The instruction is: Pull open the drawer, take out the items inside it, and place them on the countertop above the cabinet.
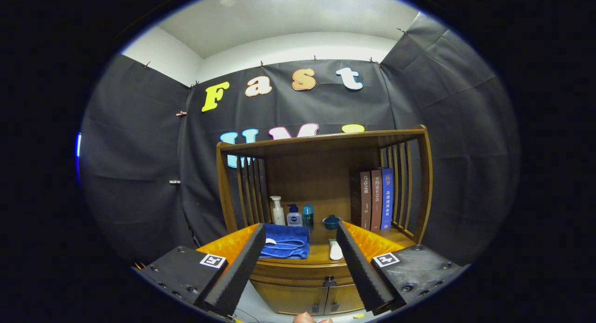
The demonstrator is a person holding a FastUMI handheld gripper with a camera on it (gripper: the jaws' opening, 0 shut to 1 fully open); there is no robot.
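Observation:
The wooden cabinet [321, 174] stands ahead of me against the booth wall. Its drawer [302, 270] sits shut under the countertop [321, 255], and a dark round knob [329, 281] marks the drawer front between my fingers. My gripper [300, 262] is open and holds nothing; it hangs in front of the cabinet, some way short of the drawer. A folded blue towel [285, 241] and a small white tube [335, 250] lie on the countertop between the fingers.
At the back of the countertop stand a white pump bottle [278, 211], a blue-capped bottle [294, 216], a teal bottle [308, 217], a small blue lidded bowl [331, 222] and three upright books [375, 199]. Two lower doors [309, 299] sit below the drawer. A fingertip [305, 318] shows underneath.

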